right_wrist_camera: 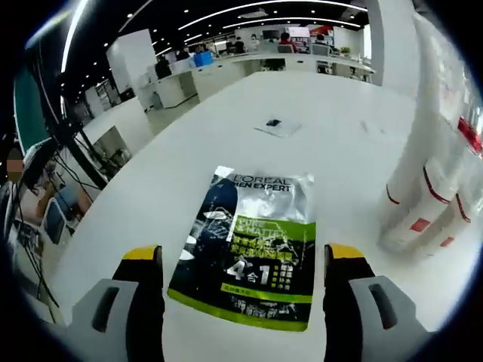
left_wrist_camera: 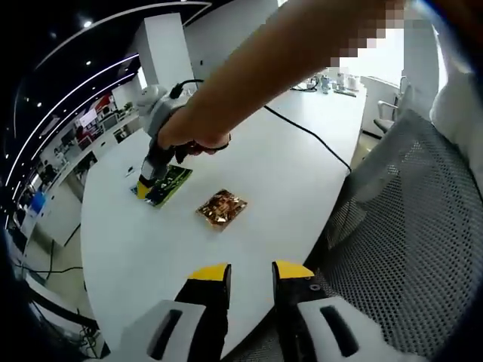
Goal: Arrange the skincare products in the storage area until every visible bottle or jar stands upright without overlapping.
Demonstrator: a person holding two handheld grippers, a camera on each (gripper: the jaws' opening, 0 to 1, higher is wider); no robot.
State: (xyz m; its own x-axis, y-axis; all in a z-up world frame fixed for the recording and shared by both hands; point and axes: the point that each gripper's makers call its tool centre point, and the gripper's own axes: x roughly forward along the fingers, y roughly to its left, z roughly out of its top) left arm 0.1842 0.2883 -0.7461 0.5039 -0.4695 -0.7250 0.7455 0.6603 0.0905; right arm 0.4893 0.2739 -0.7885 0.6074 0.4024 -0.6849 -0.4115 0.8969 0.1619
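Right gripper poised over a flat sachet, ready to pick it.

The right gripper (right_wrist_camera: 243, 280) has its jaws spread wide either side of the dark-and-green foil skincare sachet (right_wrist_camera: 249, 249), which lies flat on the white table (right_wrist_camera: 324, 136); its long axis runs near to far, printed top at the far end. The step looks like the approach; next, I judge, the jaws must lower and close across its width. A copper-coloured foil packet (left_wrist_camera: 222, 209) lies to its right. White tubes with red bands (right_wrist_camera: 423, 204) lie at far right. The left gripper (left_wrist_camera: 251, 283) hangs apart, jaws parted, holding nothing.
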